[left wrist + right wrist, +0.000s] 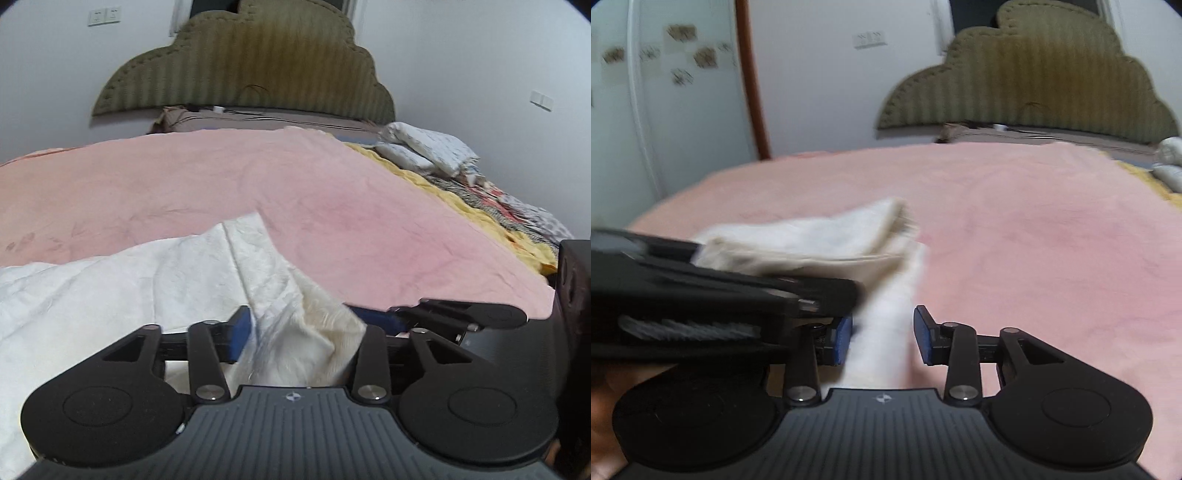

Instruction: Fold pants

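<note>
White pants (pixel 155 280) lie on a pink blanket (pixel 258 177) over the bed. In the left wrist view my left gripper (pixel 306 328) has its blue pads wide apart, with a bunched fold of the white cloth lying between them. In the right wrist view my right gripper (pixel 882 338) is open, and a strip of the white pants (pixel 882 332) runs between its blue pads (pixel 925 338) without being pinched. The left gripper's black body (pixel 713 295) crosses that view at the left, over a folded part of the pants (pixel 820 236). The view is motion-blurred.
An olive padded headboard (pixel 243 62) stands at the far end of the bed. White patterned pillows (pixel 428 147) and a yellow and patterned quilt (pixel 491 214) lie on the right side. A white wardrobe (pixel 665 103) and a brown door frame (pixel 751 81) stand at the left.
</note>
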`<state>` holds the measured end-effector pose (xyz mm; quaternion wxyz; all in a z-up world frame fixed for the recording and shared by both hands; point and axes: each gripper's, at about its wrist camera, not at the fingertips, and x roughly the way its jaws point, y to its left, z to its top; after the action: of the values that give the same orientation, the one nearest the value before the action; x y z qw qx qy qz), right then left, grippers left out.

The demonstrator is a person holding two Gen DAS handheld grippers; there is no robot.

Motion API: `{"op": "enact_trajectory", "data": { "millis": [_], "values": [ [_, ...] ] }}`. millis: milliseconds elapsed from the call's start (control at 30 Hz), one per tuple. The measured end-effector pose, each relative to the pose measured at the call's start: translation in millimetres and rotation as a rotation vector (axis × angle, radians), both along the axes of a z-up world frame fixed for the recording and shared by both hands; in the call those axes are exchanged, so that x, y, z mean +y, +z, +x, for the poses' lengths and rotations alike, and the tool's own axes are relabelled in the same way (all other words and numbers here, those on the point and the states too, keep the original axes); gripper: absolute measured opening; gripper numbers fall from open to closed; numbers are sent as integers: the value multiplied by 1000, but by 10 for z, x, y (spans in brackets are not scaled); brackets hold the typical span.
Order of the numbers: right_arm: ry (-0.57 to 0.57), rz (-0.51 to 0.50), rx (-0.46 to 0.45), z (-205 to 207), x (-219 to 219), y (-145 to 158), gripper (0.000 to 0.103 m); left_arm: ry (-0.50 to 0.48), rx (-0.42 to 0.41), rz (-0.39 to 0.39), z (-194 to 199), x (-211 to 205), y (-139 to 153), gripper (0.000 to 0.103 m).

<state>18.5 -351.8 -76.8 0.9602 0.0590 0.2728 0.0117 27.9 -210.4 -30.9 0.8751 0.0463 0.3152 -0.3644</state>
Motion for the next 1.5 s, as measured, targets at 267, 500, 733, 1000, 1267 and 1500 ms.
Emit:
{"op": "enact_trajectory", "data": {
  "millis": [267,500,733,1000,1267,1500],
  "values": [
    [-110,-19,-154,-202,-117,356,39,6,-184,30,-208,524,401,83],
    [128,-74,-32,135,432,108,37,121,-83,232,48,1103,95,81],
    [44,-35,-25,47,344,112,38,168,-127,218,-39,1367,85,81],
    [179,-75,-28,14,777,120,46,439,-55,222,181,1422,122,84],
    [107,-18,-9,-102,667,60,47,502,-38,249,113,1452,82,84],
    [72,-26,-28,-165,640,91,57,536,-48,262,59,1440,77,88]
  ]
}}
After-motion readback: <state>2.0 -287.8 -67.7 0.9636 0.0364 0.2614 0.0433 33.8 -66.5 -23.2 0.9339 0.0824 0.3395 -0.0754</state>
